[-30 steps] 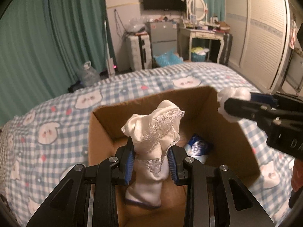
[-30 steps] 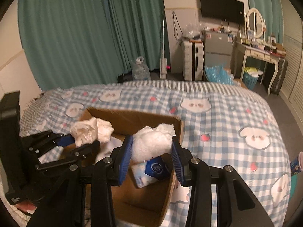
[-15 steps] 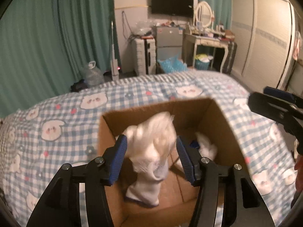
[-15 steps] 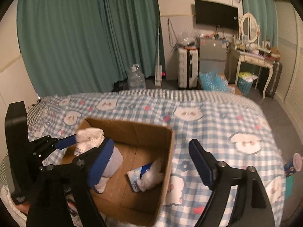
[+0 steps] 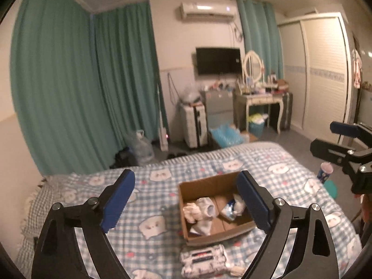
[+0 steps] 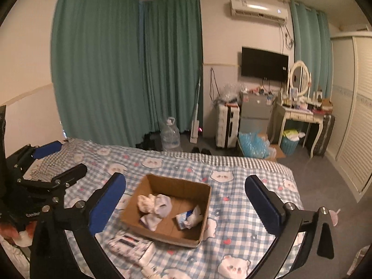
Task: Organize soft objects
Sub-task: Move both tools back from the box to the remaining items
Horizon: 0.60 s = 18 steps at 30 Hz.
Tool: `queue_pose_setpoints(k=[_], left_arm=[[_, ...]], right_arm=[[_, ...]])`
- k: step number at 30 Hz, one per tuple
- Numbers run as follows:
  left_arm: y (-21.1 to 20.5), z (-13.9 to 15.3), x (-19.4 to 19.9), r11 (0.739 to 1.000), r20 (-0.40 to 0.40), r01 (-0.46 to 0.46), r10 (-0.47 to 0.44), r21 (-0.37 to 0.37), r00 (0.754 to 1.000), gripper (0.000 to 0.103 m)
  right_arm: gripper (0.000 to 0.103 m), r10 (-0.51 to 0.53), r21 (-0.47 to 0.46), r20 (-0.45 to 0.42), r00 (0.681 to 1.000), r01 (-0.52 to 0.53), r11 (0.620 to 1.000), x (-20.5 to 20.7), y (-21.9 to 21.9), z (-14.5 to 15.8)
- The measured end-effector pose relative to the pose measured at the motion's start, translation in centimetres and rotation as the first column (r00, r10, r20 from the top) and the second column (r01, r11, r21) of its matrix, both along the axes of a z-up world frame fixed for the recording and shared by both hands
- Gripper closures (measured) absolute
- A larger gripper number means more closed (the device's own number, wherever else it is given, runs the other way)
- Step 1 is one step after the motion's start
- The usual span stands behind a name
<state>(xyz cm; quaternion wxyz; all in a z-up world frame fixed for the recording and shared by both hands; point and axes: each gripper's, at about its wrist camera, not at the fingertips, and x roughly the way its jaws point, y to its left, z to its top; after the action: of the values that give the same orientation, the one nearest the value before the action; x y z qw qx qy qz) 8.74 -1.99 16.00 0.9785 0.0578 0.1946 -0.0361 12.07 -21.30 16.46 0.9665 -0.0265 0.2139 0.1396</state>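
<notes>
An open cardboard box [image 5: 186,187] [image 6: 205,194] sits on the checked bedspread. Inside lie a cream lacy garment [image 5: 190,210] [image 6: 146,202], a pale sock [image 5: 208,208] [image 6: 164,205] and a white cloth over a blue-and-white packet [image 5: 232,207] [image 6: 189,216]. My left gripper [image 5: 186,200] hangs high above the box, its jaws still opening, nothing between them. My right gripper [image 6: 186,202] is equally high and back, jaws still spreading wide, empty. Each gripper shows at the edge of the other's view: the right one [image 5: 344,148], the left one [image 6: 53,162].
A white printed pack [image 5: 204,259] [image 6: 130,245] lies on the bed just in front of the box. Beyond the bed's foot stand a water jug [image 6: 171,137], a suitcase [image 6: 226,125], a dressing table [image 6: 300,116] and teal curtains. A cup [image 5: 325,172] stands on the floor right of the bed.
Both grippers let go of their cloths, which dropped into the box. Both have opened wide and pulled up and back, so the box now looks small and far below.
</notes>
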Motion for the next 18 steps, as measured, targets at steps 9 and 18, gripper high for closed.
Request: queue_pose_setpoints(k=[9,18], left_arm=[[1.7,-1.6,-7.3,0.999,0.004,-0.043,0.043,0.007,0.999,0.011],[0.9,-10.5,-8.1,0.992,-0.127,-0.097,0.087,-0.076,0.988,0.011]], right_arm=[[0.0,0.039,-0.027,-0.028,0.999,-0.04,0.999,-8.9,0.3,-0.4],[0.0,0.073,-0.086,-0.184,0.98,-0.09,0.992,-8.1,0.8,-9.5]])
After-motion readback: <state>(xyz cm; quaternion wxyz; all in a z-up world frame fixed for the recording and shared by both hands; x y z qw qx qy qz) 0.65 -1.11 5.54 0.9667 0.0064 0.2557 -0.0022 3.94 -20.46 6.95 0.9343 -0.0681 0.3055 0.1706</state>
